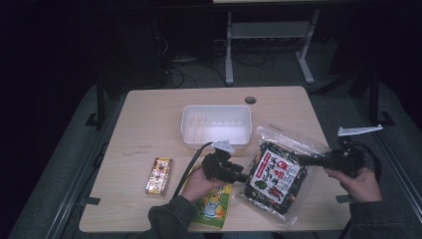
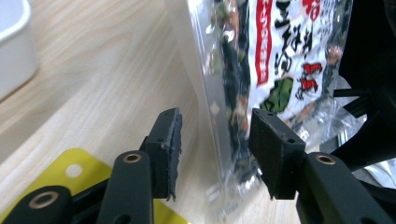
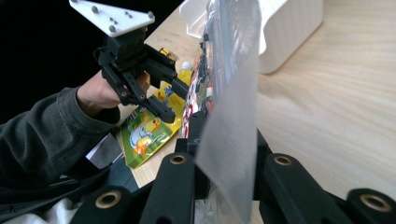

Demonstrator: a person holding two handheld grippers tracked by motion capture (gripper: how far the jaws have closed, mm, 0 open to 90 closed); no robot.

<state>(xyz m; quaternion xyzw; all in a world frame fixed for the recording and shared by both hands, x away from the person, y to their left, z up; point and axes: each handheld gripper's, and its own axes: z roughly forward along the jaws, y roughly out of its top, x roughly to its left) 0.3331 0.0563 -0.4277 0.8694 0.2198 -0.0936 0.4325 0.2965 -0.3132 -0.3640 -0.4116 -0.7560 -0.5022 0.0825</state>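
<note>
Claws at work on one snack bag, near to far. In the right gripper view my right claw (image 3: 226, 175) pinches the clear sealed edge of the snack bag (image 3: 231, 93), the film standing edge-on between its pads; beyond it appear my left hand (image 3: 100, 95) and a yellow pouch (image 3: 149, 128) with a cartoon duck. The left gripper view shows what that one cannot: my left claw (image 2: 215, 140) stands partly apart, its pads clear of the bag's edge, which hangs between them untouched. From the high view the bag (image 1: 276, 174) lies tilted at the near right of the table (image 1: 149, 114), bridging the left claw (image 1: 244, 177) and right claw (image 1: 304, 160). It is a transparent packet of dark mixed pieces with a white label bearing red and black characters. Farther off sit a small wrapped bar (image 1: 159, 175) at near left and a white tub (image 1: 216, 124) at the table's middle.
</note>
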